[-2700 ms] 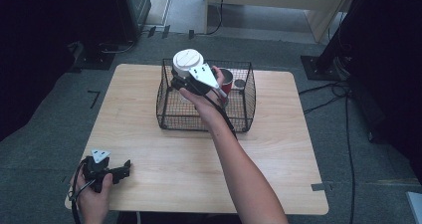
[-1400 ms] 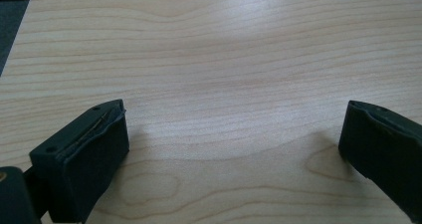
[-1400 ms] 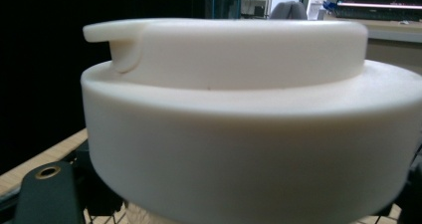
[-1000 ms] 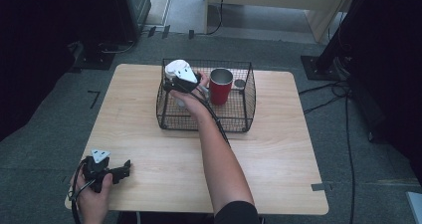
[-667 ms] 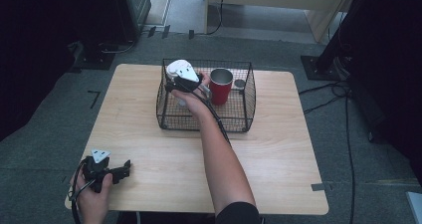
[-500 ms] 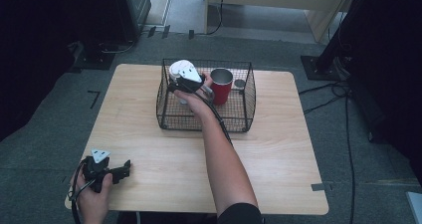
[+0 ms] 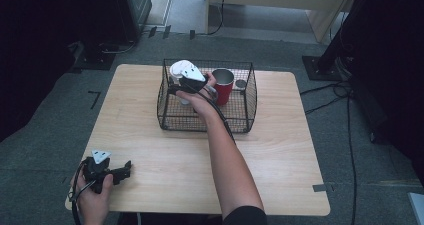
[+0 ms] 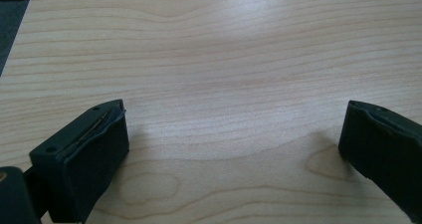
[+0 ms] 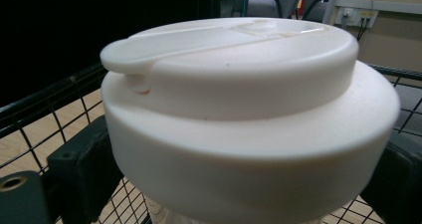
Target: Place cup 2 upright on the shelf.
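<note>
A clear cup with a wide white lid (image 7: 179, 67) (image 9: 239, 109) hangs upright in the far left corner of a black wire basket (image 7: 205, 130). My right gripper (image 7: 181, 86) (image 9: 234, 194) is shut on the cup just under the lid, one black jaw on each side. A red cup (image 7: 223, 86) stands in the basket to the right of it. My left gripper (image 7: 126, 169) (image 8: 234, 149) rests on the wooden table (image 7: 280, 150) at its near left corner, open, with bare wood between its jaws.
A small grey round object (image 7: 240, 84) sits in the basket's far right corner beside the red cup. The basket's mesh walls (image 9: 45, 119) rise close around the held cup. Cables and stands lie on the floor beyond the table.
The right gripper has carried the white-lidded cup left and slightly down into the basket's far left corner, and has barely moved over the last second. The left gripper has stayed still.
</note>
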### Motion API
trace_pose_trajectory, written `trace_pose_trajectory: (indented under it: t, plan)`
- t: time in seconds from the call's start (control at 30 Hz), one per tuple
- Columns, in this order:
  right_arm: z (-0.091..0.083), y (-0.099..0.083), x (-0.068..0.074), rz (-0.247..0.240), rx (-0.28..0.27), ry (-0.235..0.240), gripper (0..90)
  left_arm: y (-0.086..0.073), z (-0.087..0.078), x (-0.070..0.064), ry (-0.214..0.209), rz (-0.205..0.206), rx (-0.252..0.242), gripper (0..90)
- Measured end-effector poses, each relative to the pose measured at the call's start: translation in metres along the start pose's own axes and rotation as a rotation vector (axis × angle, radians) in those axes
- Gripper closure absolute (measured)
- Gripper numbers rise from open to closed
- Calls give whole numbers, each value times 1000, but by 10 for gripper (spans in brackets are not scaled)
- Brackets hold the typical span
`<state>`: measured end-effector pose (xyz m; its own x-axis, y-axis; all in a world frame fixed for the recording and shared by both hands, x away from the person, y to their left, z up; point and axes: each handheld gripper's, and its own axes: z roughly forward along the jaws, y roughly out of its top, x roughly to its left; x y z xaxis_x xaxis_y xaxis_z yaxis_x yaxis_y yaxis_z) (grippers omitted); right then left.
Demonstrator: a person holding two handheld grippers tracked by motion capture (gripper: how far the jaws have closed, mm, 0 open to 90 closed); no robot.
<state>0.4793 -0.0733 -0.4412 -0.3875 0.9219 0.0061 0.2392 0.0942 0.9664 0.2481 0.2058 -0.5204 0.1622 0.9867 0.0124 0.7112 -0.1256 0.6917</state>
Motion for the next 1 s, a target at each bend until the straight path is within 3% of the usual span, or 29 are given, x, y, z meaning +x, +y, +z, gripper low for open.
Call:
trace_pose_trajectory:
  t: [0.3,0.63,1.0]
  plan:
    - [-6,6,-1,12,-4,23,0,0,0,0,0,2,2,0]
    - [-29,18,-8,29,-53,17,0,0,0,0,0,2,2,0]
    - [-61,31,-15,22,-99,55,0,0,0,0,0,0,1,0]
